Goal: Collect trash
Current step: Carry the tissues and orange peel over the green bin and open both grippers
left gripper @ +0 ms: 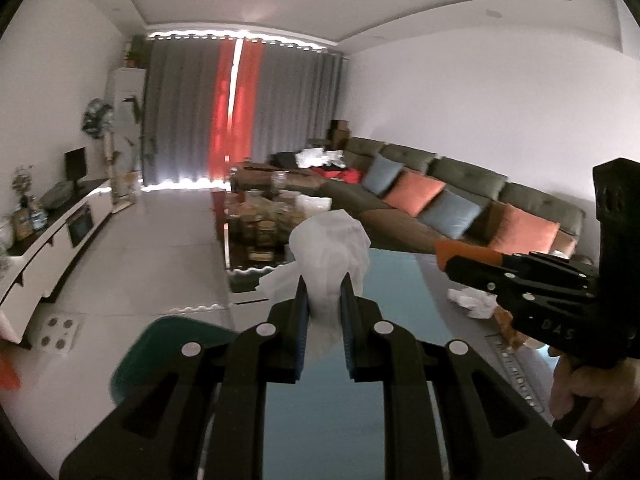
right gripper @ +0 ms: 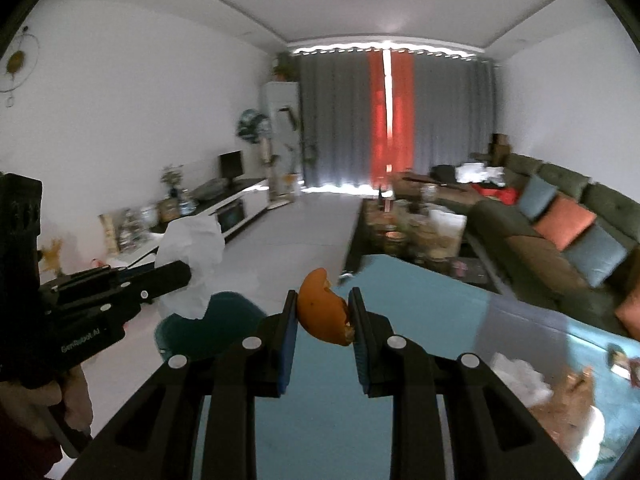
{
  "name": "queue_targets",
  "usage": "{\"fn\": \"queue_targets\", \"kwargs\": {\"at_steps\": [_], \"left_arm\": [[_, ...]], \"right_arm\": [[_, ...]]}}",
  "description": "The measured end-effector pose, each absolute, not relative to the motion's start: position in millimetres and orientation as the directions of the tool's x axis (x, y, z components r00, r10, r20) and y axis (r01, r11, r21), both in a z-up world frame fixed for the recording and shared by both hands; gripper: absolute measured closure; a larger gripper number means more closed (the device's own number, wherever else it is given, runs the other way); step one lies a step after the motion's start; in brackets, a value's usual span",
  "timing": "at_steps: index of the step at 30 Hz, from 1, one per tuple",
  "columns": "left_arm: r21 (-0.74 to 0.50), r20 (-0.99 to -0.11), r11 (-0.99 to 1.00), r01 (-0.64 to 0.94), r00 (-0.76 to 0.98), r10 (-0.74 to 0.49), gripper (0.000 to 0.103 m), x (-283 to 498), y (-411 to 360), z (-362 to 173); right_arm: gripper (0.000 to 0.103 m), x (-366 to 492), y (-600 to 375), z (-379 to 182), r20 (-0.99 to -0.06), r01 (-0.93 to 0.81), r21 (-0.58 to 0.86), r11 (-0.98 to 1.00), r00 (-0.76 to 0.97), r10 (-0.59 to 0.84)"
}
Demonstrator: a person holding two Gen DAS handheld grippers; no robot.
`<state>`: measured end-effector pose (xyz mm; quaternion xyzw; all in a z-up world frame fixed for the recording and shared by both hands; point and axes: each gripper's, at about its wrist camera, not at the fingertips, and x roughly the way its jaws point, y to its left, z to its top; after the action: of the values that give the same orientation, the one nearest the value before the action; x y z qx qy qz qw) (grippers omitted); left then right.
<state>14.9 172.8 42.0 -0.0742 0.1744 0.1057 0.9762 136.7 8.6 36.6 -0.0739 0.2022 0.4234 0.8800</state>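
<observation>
My left gripper [left gripper: 323, 292] pinches a crumpled white tissue [left gripper: 330, 248] between its 2 fingers, held up over the glossy blue table [left gripper: 396, 280]. My right gripper [right gripper: 323, 308] clamps a piece of orange peel [right gripper: 322, 312] above the same table. A dark teal bin [right gripper: 208, 324] sits on the floor just beside the table edge, below the tissue. More crumpled tissue [left gripper: 474, 302] lies on the table.

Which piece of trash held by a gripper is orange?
The orange peel in the right gripper; the left gripper holds a crumpled white tissue.
</observation>
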Motion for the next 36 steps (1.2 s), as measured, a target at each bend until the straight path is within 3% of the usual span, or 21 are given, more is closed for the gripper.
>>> {"fn": "queue_targets", "kwargs": {"at_steps": [14,36], "left_arm": [[-0.104,-0.433,0.899,-0.426,0.833,0.344,0.088,-38,260,19],[-0.193,-0.620,0.818,-0.541,0.713,0.326,0.086,-1,342,-78]], "right_arm": [[0.080,139,114,20,-0.523,-0.879,0.065,0.473,0.374,0.766],[0.080,150,231,-52,-0.753,-0.922,0.094,0.375,0.181,0.632]]}}
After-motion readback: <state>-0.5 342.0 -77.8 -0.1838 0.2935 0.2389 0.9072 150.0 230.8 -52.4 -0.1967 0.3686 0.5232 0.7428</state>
